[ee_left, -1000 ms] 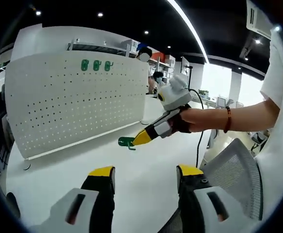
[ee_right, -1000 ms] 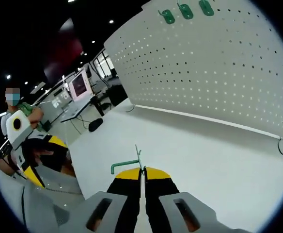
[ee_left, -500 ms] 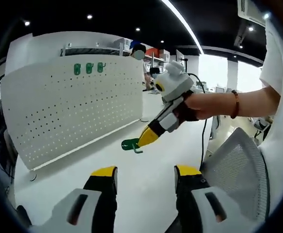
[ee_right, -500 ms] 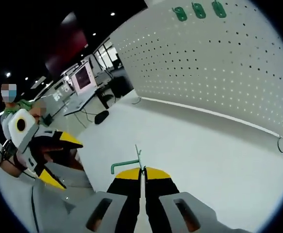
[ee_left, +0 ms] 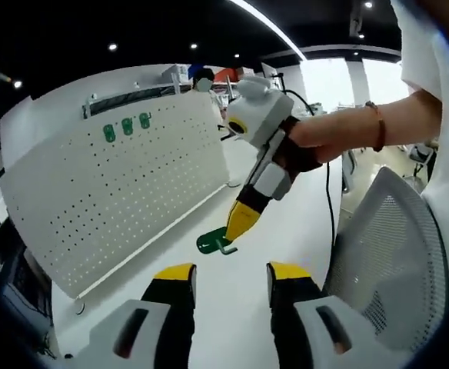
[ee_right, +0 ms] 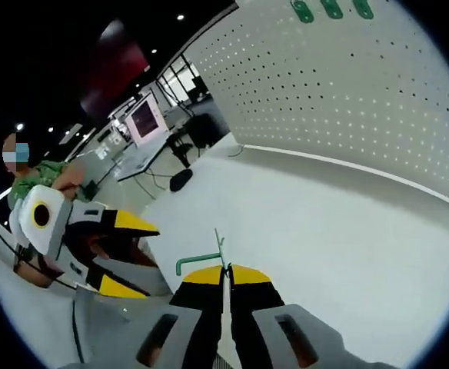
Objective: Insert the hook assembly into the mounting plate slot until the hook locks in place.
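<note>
Transport of the hook [ee_left: 214, 244] toward the pegboard [ee_left: 124, 192] is the step in hand, as I judge it. The right gripper [ee_left: 236, 228] is clenched on the hook: in the right gripper view its jaws are pressed together with the green piece [ee_right: 201, 261] caught between their yellow tips. In the left gripper view the same hook hangs at the tip of the right gripper, above the white desk [ee_left: 224, 323] and well apart from the board.

The left gripper [ee_left: 228, 280] is released; its two jaws stand apart with nothing between them. In the right gripper view it appears at the left [ee_right: 124, 254], also with its jaws spread.

The next move, I think, calls for carrying the hook up to the perforated panel, aligning its thin wire end with a hole or slot, then pushing until it catches. Three green hooks [ee_left: 127, 127] already sit in a row near the top edge of the board.

The pegboard is a flat white sheet, smooth and probably metal, with a regular grid of small round holes. The hook has a glossy green rounded body and a slim bent prong. The desk surface is plain, white and matte.
</note>
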`<state>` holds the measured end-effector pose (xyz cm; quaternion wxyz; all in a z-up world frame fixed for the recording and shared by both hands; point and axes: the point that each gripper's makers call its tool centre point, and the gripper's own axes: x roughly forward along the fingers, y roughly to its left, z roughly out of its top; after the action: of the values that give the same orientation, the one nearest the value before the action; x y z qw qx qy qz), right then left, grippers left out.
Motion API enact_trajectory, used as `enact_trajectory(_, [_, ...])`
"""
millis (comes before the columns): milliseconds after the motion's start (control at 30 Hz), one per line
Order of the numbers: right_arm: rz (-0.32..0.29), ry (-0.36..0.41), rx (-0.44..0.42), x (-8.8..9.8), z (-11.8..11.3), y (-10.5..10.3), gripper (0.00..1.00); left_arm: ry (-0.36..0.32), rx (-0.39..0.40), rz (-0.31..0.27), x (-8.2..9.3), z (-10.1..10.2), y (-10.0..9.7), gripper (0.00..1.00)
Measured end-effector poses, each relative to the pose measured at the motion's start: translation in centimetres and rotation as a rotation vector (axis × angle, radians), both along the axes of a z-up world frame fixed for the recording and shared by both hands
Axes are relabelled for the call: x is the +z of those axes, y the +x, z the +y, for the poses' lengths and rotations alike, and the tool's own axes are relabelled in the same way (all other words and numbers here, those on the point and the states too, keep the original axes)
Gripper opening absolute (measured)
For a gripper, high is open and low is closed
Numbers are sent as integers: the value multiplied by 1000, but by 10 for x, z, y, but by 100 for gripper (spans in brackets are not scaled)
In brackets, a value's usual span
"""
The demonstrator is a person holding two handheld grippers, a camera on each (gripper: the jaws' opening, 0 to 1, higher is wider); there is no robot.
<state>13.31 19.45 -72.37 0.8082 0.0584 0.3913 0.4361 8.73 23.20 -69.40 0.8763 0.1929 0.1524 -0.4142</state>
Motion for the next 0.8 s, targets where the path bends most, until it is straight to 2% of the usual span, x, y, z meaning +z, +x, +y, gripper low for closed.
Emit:
enact_trajectory(67, [10,7,8,1,2,-2,0,27,-9,-19,0,0,0,38])
enact_trajectory(200, [35,20,22,3,6,-8,0,39,-21,-25,0,-1,0,37])
enact_trajectory(500, [92,14,76,3,10,-21,1,111,-60,-102,4,-3,3,32])
enact_trajectory(567, [106,6,83,1,10,-23,1,107,-72,-104,4,-5,3,30])
enact_trajectory(800, [148,-4,112,-1,14,-30,1,172,-129,-131,-1,-12,-1,25])
